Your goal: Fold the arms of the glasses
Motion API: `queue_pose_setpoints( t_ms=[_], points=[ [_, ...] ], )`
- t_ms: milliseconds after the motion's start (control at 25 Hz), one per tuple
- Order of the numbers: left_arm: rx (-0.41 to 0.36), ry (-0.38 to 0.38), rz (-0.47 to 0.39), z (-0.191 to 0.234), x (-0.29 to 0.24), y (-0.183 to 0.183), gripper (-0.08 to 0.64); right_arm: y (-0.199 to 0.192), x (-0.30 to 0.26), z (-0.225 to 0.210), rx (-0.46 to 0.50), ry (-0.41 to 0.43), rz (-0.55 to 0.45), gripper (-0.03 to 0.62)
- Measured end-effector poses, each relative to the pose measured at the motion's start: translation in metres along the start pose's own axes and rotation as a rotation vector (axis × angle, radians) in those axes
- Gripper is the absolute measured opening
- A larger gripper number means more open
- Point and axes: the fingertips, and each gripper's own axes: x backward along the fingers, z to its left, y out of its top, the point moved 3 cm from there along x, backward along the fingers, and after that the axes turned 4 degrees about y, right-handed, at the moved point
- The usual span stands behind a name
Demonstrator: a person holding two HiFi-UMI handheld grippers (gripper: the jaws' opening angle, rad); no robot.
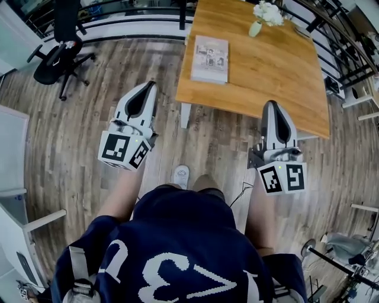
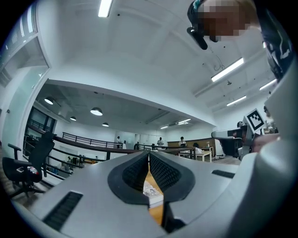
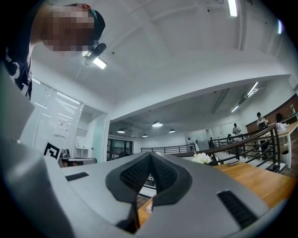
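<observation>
No glasses show in any view. My left gripper (image 1: 145,87) is held out over the wooden floor, short of the table's near-left corner. Its jaws are shut with nothing between them, and the dark pads (image 2: 139,171) meet at the tip in the left gripper view. My right gripper (image 1: 274,106) hangs over the near edge of the wooden table (image 1: 272,71), also shut and empty, with its pads (image 3: 164,174) touching at the tip. A book (image 1: 210,59) lies on the table's left side; part of the book (image 2: 152,189) shows through the gap below the left jaws.
A small vase of white flowers (image 1: 265,14) stands at the table's far edge, and the flowers (image 3: 203,158) also appear in the right gripper view. A black office chair (image 1: 58,58) is at the far left. Dark railings (image 1: 346,56) run beyond the table. The person's shoe (image 1: 181,175) is on the floor boards.
</observation>
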Motion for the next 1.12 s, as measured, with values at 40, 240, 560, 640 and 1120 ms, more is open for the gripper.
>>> queue_pose_setpoints(
  t_ms=[40, 240, 560, 640, 1120],
  points=[
    [0.005, -0.002, 0.007, 0.003, -0.005, -0.003, 0.018, -0.001, -0.004, -0.002, 0.003, -0.002, 0.007, 0.025],
    [0.027, -0.002, 0.035, 0.017, -0.028, -0.018, 0.018, -0.013, -0.032, -0.018, -0.013, -0.013, 0.024, 0.025],
    [0.043, 0.043, 0.041, 0.041, -0.089, -0.032, 0.018, -0.026, -0.106, -0.055, -0.015, 0.059, 0.04, 0.025],
    [0.034, 0.052, 0.035, 0.045, -0.106, -0.028, 0.018, -0.022, -0.124, -0.068, -0.008, 0.075, 0.036, 0.025],
    [0.004, 0.171, 0.003, 0.063, -0.201, -0.032, 0.018, -0.022, -0.216, -0.152, 0.015, 0.196, 0.033, 0.025]
  ],
)
